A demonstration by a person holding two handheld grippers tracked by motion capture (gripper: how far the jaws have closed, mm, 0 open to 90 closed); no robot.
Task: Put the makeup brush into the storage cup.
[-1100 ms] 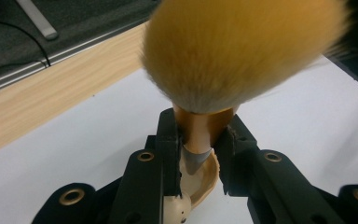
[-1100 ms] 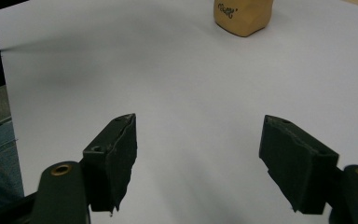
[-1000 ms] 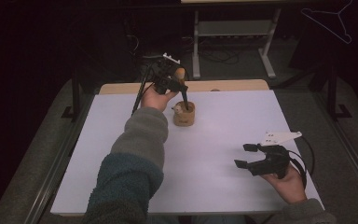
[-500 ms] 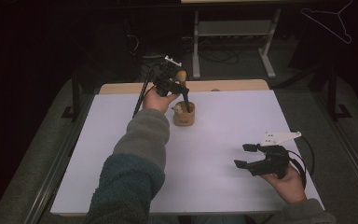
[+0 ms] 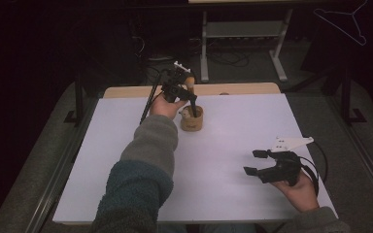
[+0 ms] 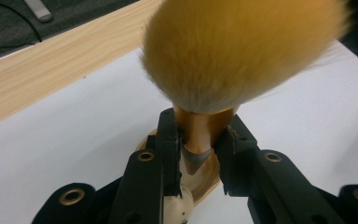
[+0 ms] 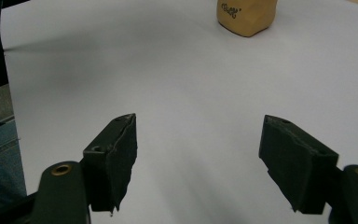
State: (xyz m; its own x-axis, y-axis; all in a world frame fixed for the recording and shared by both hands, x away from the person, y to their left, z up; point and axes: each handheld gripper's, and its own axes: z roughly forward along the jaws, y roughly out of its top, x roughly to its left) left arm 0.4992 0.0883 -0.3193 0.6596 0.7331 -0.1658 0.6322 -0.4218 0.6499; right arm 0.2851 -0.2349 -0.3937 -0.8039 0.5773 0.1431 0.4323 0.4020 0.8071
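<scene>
Right now your left gripper [image 6: 198, 154] has its jaws pinched on the golden ferrule of a brush [image 6: 242, 51], just below the fluffy orange bristles that spread wide in front of the left gripper view. Under the jaws you can see the rim of a small tan cup [image 6: 205, 179], with a pale rounded thing sitting in it beside the left jaw; what that thing is you cannot tell. From the high view, your left gripper [image 5: 187, 94] holds the brush [image 5: 190, 83] upright, bristles on top, over the cup [image 5: 192, 119], which stands on the far part of the white desk [image 5: 233, 141], near the bare wooden strip along its far edge. Whether the handle's lower end touches the cup's inside is not clear.

Your right gripper [image 7: 200, 154] has its jaws spread wide with only the desk surface between them. In the high view it [image 5: 257, 162] sits low over the near right part of the desk, well apart from the cup, with its grey plate on top and its cable looping behind your hand [image 5: 298, 187].
</scene>
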